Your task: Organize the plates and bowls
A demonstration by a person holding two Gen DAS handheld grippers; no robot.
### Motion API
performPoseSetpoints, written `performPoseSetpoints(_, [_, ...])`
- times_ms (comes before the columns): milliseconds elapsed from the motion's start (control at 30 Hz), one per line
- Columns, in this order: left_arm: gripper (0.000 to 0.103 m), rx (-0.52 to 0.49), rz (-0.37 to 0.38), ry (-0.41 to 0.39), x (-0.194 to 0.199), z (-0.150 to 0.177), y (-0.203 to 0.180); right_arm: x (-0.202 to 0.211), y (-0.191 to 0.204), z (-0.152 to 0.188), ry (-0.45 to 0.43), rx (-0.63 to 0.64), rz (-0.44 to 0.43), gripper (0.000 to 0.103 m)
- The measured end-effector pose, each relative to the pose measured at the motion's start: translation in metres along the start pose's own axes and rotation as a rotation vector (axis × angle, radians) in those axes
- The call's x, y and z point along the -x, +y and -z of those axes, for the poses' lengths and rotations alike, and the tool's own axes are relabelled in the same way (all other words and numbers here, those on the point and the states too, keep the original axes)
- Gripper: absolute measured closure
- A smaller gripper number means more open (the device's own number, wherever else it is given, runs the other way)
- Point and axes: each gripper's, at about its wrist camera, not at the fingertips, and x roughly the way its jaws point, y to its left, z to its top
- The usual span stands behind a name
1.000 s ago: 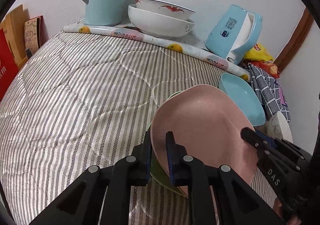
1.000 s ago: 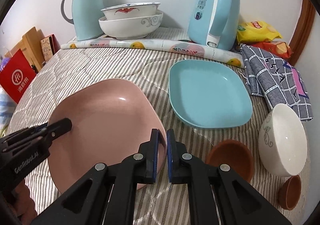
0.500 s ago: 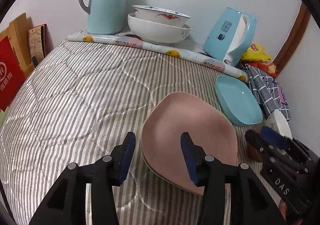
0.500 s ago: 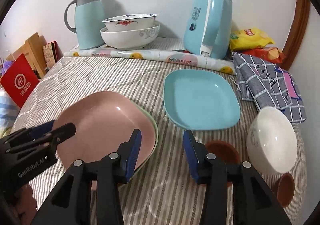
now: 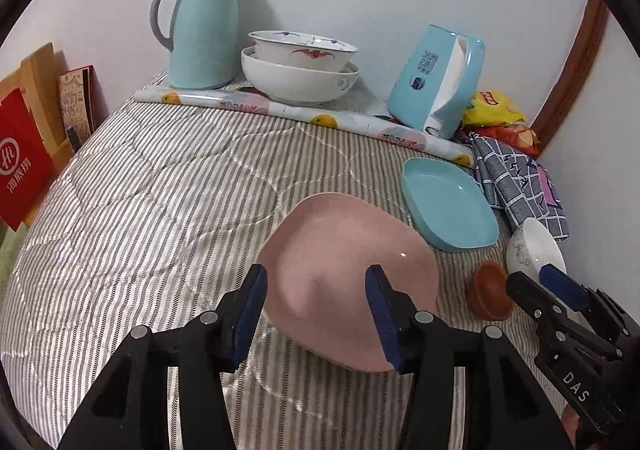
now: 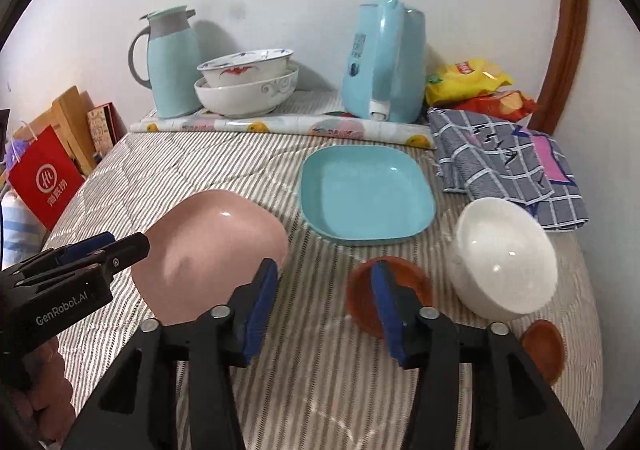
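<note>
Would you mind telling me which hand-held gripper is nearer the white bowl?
Right. The right hand-held gripper hangs just beside the white bowl; the left hand-held gripper sits farther off, over the pink plate.

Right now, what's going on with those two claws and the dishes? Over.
Left gripper and right gripper both opening, nothing held. Pink plate lying on the striped cover. Blue plate, white bowl apart, untouched. Nothing in the way.

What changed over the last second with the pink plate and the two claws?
Both claws let go of the pink plate: each was shut on its rim, and now the left claw and right claw are opening and have pulled back and up. The plate lies on the striped quilt. The blue plate and bowls stayed put.
</note>
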Motion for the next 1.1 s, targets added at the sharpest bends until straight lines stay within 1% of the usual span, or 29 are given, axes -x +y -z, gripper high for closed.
performPoseSetpoints(100, [0.054, -0.012, 0.008, -0.011, 0.003, -0.004, -0.011, 0.007, -0.009, 0.000, -0.012, -0.009, 0.014, 0.045])
performPoseSetpoints(167, [0.054, -0.025, 0.008, -0.018, 0.004, -0.009, -0.019, 0.013, -0.018, -0.002, -0.030, -0.017, 0.022, 0.038])
performPoseSetpoints(233, [0.053, -0.029, 0.018, -0.031, 0.003, -0.013, -0.026, 0.018, -0.027, -0.005, -0.054, -0.027, 0.042, 0.037])
performPoseSetpoints(400, [0.053, -0.041, 0.035, -0.043, -0.001, -0.025, -0.042, 0.021, -0.049, -0.016, -0.064, -0.051, 0.082, 0.036])
performPoseSetpoints(467, [0.053, -0.055, 0.033, -0.048, -0.005, -0.031, -0.050, 0.020, -0.057, -0.020, -0.063, -0.058, 0.114, 0.030])
performPoseSetpoints(533, [0.053, -0.065, 0.031, -0.048, -0.010, -0.037, -0.057, 0.018, -0.062, -0.024, -0.061, -0.055, 0.139, 0.028])
performPoseSetpoints(633, [0.053, -0.079, 0.058, -0.030, -0.017, -0.043, -0.066, 0.012, -0.070, -0.031, -0.037, -0.051, 0.139, 0.028])
performPoseSetpoints(733, [0.053, -0.113, 0.073, -0.029, -0.024, -0.050, -0.077, 0.007, -0.075, -0.035, -0.017, -0.051, 0.139, 0.028])
performPoseSetpoints(867, [0.053, -0.134, 0.061, -0.018, -0.032, -0.058, -0.084, -0.001, -0.079, -0.041, 0.002, -0.046, 0.142, 0.028])
performPoseSetpoints(1000, [0.053, -0.137, 0.042, -0.001, -0.040, -0.065, -0.084, -0.011, -0.083, -0.050, 0.018, -0.067, 0.121, 0.028])
performPoseSetpoints(1100, [0.053, -0.154, 0.007, 0.009, -0.048, -0.069, -0.082, -0.017, -0.083, -0.056, 0.019, -0.073, 0.106, 0.028])
